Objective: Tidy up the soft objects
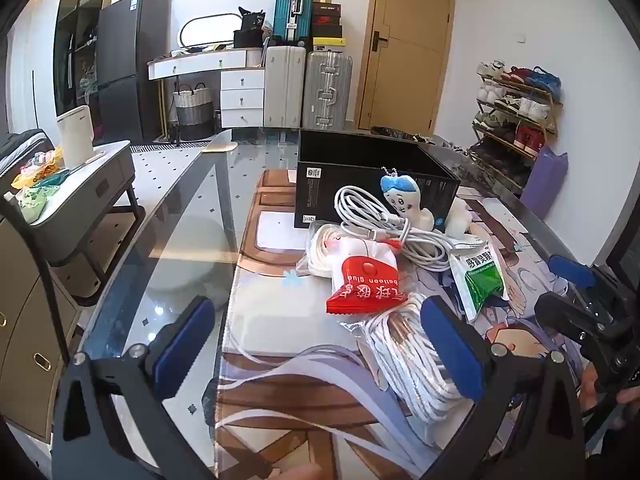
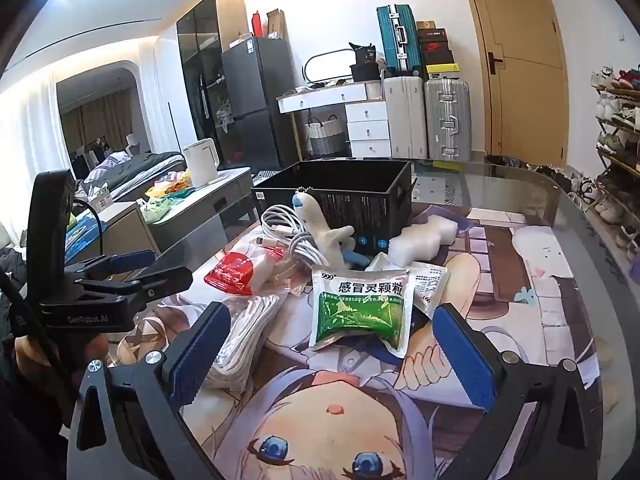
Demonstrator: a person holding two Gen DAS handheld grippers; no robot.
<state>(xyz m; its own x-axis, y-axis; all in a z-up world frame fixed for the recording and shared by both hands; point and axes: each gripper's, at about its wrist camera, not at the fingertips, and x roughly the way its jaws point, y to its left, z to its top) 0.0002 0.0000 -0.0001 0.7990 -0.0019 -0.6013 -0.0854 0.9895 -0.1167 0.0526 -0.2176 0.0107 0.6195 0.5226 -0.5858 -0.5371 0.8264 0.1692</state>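
Observation:
A pile of soft things lies on a printed mat (image 2: 540, 320) in front of an open black box (image 1: 360, 160) (image 2: 340, 184). It holds a small plush toy with a blue cap (image 1: 404, 200) (image 2: 320, 224), a coiled white cable (image 1: 384, 228) (image 2: 288, 232), a red balloon-glue packet (image 1: 366, 284) (image 2: 232, 272), a bundle of white cord (image 1: 408, 356) (image 2: 244, 340) and a green-and-white medicine sachet (image 1: 480, 280) (image 2: 360, 308). My left gripper (image 1: 320, 344) is open and empty, just short of the cord bundle. My right gripper (image 2: 332, 352) is open and empty, just short of the sachet.
The mat lies on a glass table (image 1: 180, 208). A grey side table (image 1: 92, 184) with a white kettle (image 1: 76, 136) stands to the left. A shoe rack (image 1: 516, 112) stands at the right. White foam pieces (image 2: 420, 240) lie beside the box.

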